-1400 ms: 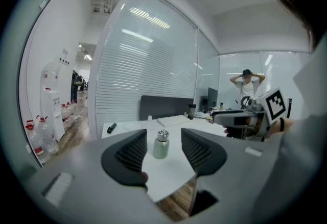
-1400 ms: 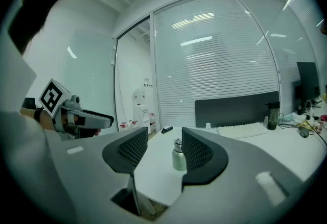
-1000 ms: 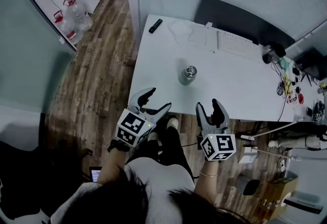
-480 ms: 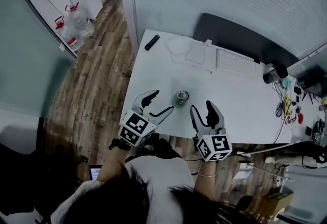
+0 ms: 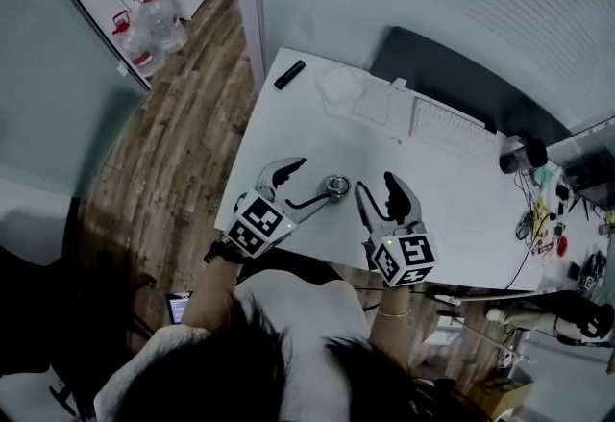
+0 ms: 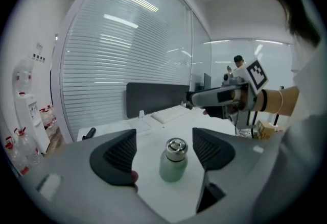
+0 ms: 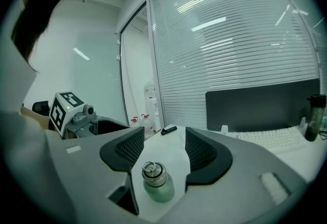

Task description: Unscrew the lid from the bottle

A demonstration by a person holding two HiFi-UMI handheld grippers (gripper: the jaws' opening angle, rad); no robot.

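A small green bottle (image 5: 336, 186) with a silver ring-top lid (image 6: 176, 147) stands upright near the front edge of the white table (image 5: 317, 127). My left gripper (image 5: 309, 182) is just left of it, jaws opening, the bottle (image 6: 172, 163) standing a little ahead between the pads (image 6: 120, 154), untouched. My right gripper (image 5: 377, 187) is open just right of the bottle; in its own view the bottle (image 7: 156, 183) stands low between the spread jaws of that gripper (image 7: 162, 147), apart from both pads (image 7: 202, 149).
A white keyboard (image 5: 450, 125) and a dark screen (image 5: 452, 84) lie at the table's far side. A black marker (image 5: 289, 74) sits at the far left corner. Cables and small items (image 5: 548, 218) crowd the right end. Water jugs (image 5: 159, 21) stand on the wooden floor.
Both grippers have come forward from off the table's front edge to flank the bottle. The left jaws stand wider than before.
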